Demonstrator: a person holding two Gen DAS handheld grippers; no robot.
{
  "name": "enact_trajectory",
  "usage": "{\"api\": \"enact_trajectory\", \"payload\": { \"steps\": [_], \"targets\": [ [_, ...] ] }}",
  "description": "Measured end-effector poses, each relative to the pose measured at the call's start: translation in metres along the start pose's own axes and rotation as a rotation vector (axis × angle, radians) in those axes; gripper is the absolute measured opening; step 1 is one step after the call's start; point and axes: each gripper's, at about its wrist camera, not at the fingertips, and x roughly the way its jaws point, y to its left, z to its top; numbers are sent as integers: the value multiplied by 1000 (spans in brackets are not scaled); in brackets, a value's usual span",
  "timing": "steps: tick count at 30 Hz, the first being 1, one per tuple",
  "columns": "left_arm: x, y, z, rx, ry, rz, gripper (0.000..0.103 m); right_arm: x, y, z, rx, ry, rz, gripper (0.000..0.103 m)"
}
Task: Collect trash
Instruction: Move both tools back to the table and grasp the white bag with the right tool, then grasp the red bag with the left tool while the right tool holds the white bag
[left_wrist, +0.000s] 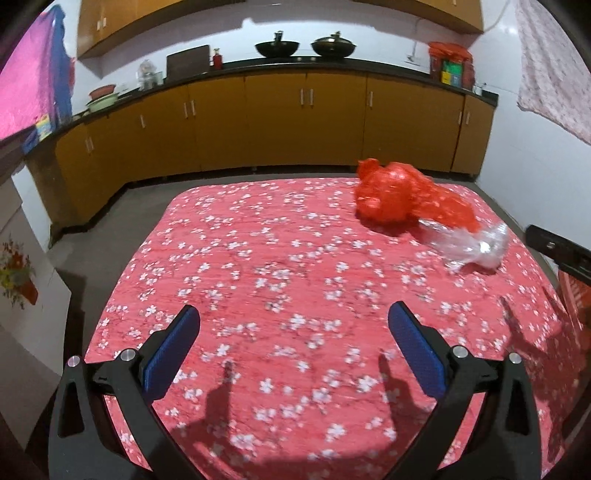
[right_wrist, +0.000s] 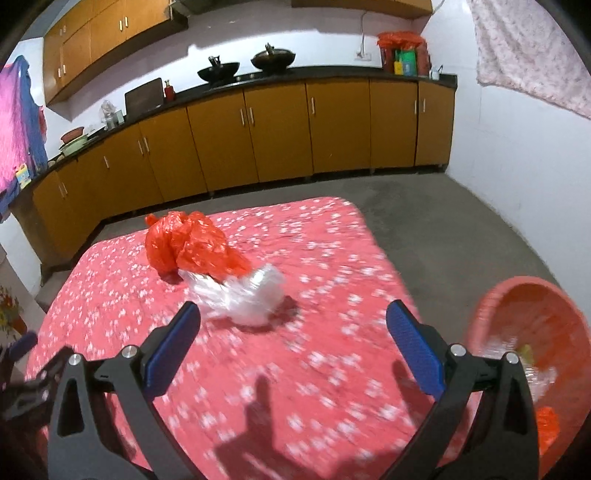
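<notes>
While both claws hang spread and empty, left gripper (left_wrist: 293, 321), right gripper (right_wrist: 291, 321): red bag (right_wrist: 188, 243) and clear wrap (right_wrist: 243, 295) touching, near tabletop (right_wrist: 332, 354) far edge. Both look light, crinkly, slippery; pinch bunched fold. Basket (right_wrist: 554, 314) off right edge.

Kitchen: orange cabinets (left_wrist: 273, 122), black counter (right_wrist: 332, 72), grey floor (right_wrist: 443, 229), white walls (right_wrist: 517, 166).

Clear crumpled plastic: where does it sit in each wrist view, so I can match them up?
Left wrist: clear crumpled plastic at the right, far side of the floral tablecloth.
Right wrist: centre, just ahead of the open right gripper.
Shared landmark: the red plastic bag touching it.
</notes>
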Motion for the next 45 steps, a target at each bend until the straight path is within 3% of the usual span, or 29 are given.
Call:
{"api": "enact_trajectory", "payload": {
  "steps": [6,8,11,15,22,27,36,39,45],
  "targets": [
    [9,6,5,-27,-2,-6,101,46,18,9,-16,71,-16,98],
    [11,4,6,-22,-4,-8,101,56,20,10,-19,105,0,93],
    [17,1,9,-20,-5,-9,101,68,23,9,-35,154,28,80],
    [21,-1,13,-39,-2,-21,101,74,25,4,-64,196,78,51],
    [25,-14,21,-50,-8,-51,101,51,20,-7,-96,164,95,35],
    [31,-32,39,-51,-38,-102,101,24,-1,-18,-91,129,72,31],
    [64,-79,90,-31,-85,-186,101,10,-37,-24,-21,107,47,31],
    [79,-88,102,-39,-70,-200,101,9,-37,-24,-28,106,53,31],
    [123,-109,108,47,29,-171,101,11,-37,-23,-22,108,70,31]
  ]
}}
